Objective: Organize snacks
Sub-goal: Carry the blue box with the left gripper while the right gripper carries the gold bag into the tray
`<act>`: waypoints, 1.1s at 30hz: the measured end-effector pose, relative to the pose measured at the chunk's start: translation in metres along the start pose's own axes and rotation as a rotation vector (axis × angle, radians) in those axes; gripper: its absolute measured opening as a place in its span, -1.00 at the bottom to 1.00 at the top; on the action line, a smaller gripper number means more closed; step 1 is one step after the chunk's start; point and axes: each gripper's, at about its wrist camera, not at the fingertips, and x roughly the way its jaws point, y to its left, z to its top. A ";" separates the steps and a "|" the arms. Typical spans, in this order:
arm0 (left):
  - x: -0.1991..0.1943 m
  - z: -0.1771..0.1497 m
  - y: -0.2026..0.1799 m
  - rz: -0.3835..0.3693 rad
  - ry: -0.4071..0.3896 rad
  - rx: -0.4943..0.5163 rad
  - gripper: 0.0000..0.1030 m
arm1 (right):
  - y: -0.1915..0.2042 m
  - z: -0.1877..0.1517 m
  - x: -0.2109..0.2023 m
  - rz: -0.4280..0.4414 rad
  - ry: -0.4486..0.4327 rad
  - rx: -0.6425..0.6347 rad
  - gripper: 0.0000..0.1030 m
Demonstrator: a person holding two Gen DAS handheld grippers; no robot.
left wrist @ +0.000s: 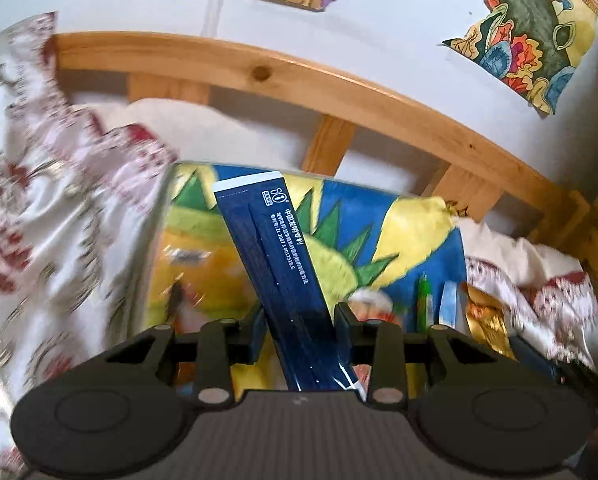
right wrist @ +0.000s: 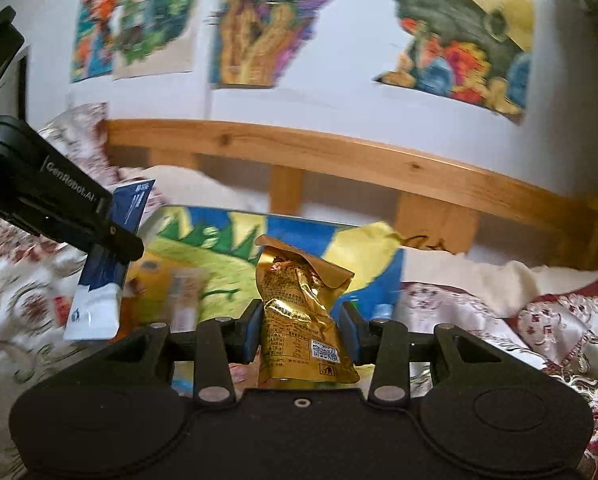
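We look across a bed spread with a white and red patterned quilt (right wrist: pixel 519 320), and behind it runs a wooden rail (left wrist: pixel 339 80) on short posts against a white wall (left wrist: pixel 379 20). Bright drawings (right wrist: pixel 259 20) hang on that wall, blurred in the right wrist view. On the quilt lies a painted sheet (left wrist: pixel 411 232) in blue, yellow and green, and the loose snacks sit along its near edge: an orange pack (left wrist: pixel 191 264) at the left, and a green item (left wrist: pixel 423 296), a pale blue one (left wrist: pixel 449 300) and a gold pack (left wrist: pixel 487 320) at the right, all too blurred for us to name further. Our left gripper (left wrist: pixel 299 330) pinches a dark blue carton (left wrist: pixel 283 272) near its lower end; both pads press its sides, and the carton stands up tilted to the left, lifted clear of the sheet. In the right wrist view we see the same carton (right wrist: pixel 127 208) from the side, its white end lowest, held in the left gripper (right wrist: pixel 115 236) at the left edge above the quilt. Our right gripper (right wrist: pixel 301 330) holds a gold bag (right wrist: pixel 299 308) upright between its blue pads (right wrist: pixel 254 330); the left pad touches the bag, while at the right pad we cannot tell whether it presses or stands just beside. The bag's crumpled top leans right, above the sheet (right wrist: pixel 227 248).
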 end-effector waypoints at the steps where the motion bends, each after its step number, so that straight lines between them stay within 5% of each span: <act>1: 0.009 0.004 -0.003 -0.005 0.005 0.004 -0.24 | -0.005 0.000 0.004 -0.009 0.002 0.015 -0.18; 7: 0.069 0.017 -0.015 -0.031 0.099 0.006 -0.23 | -0.029 -0.005 0.033 -0.046 0.033 0.088 -0.18; 13: 0.104 0.017 -0.020 0.023 0.132 0.048 -0.23 | -0.029 -0.011 0.061 -0.029 0.076 0.132 -0.18; 33: 0.132 0.017 -0.022 0.076 0.138 0.071 -0.16 | -0.012 -0.030 0.106 -0.101 0.133 0.010 -0.03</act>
